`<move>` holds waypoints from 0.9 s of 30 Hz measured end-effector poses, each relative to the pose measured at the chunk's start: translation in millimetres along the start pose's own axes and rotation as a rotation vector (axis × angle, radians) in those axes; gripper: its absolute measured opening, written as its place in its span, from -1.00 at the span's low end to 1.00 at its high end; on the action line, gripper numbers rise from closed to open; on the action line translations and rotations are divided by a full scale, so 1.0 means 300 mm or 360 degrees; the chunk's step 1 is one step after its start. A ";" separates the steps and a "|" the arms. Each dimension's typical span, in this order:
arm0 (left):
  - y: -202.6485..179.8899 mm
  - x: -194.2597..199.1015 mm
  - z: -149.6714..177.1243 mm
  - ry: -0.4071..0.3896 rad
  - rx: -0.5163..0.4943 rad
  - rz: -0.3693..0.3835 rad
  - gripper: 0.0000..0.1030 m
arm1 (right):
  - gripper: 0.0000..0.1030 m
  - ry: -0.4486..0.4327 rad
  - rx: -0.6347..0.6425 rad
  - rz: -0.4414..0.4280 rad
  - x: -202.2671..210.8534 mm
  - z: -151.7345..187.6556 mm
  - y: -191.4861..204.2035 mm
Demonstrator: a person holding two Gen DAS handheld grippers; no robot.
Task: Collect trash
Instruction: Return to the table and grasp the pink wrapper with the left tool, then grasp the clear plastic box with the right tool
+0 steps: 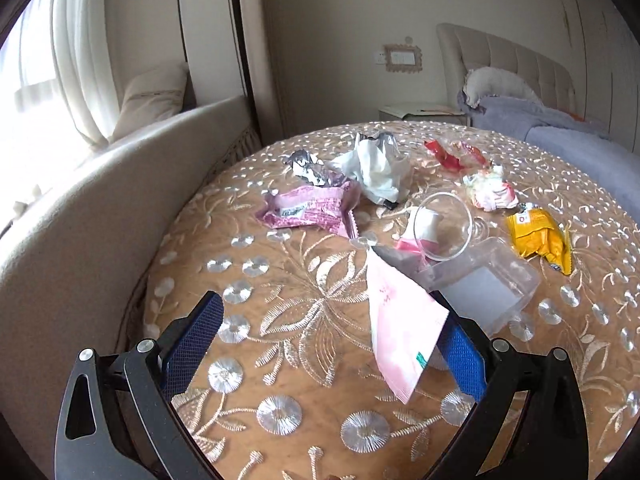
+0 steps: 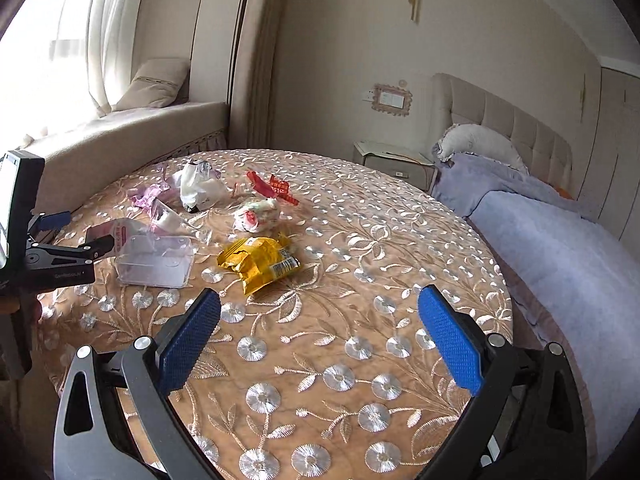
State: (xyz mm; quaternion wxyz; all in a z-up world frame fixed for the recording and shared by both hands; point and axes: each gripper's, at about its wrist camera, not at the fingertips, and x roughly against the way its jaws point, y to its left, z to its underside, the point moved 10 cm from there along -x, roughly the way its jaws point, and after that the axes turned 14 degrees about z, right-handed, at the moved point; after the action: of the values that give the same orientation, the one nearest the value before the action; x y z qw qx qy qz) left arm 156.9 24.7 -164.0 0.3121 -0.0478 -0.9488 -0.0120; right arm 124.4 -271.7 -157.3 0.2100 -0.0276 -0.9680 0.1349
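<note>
Trash lies on a round table with an embroidered tan cloth (image 1: 304, 320). A pale pink packet (image 1: 400, 320) rests between my left gripper's (image 1: 332, 328) wide-open jaws, near the right pad. Beyond lie a clear plastic box (image 1: 484, 284), a clear cup (image 1: 442, 226), a purple wrapper (image 1: 308, 208), white crumpled paper (image 1: 380, 168), a red wrapper (image 1: 452, 154) and a yellow wrapper (image 1: 538, 236). My right gripper (image 2: 320, 320) is open and empty above the cloth, just short of the yellow wrapper (image 2: 260, 260). The clear box (image 2: 156, 260) sits to its left.
A bed with a purple blanket (image 2: 560, 248) runs along the table's right side. A beige window seat (image 1: 100, 200) with a cushion lies to the left. A nightstand (image 2: 392, 160) stands behind the table.
</note>
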 end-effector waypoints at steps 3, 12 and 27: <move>-0.002 -0.039 0.008 0.0069 0.0017 0.0094 0.89 | 0.91 0.0016 0.0018 0.0003 -0.019 -0.005 0.026; -0.021 -0.080 0.037 0.0154 0.0071 0.0328 -0.84 | 0.91 0.0050 0.0030 0.0002 -0.056 -0.013 0.053; 0.041 0.067 -0.101 -0.0082 0.0089 0.0329 -0.95 | 0.91 0.0048 0.0103 -0.0165 -0.078 -0.037 0.204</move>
State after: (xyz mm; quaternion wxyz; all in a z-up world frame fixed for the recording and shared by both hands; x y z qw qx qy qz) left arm 159.8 37.1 -127.8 0.2884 -0.1370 -0.9464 0.0480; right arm 150.0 -212.7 -173.6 0.2320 0.0273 -0.9600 0.1546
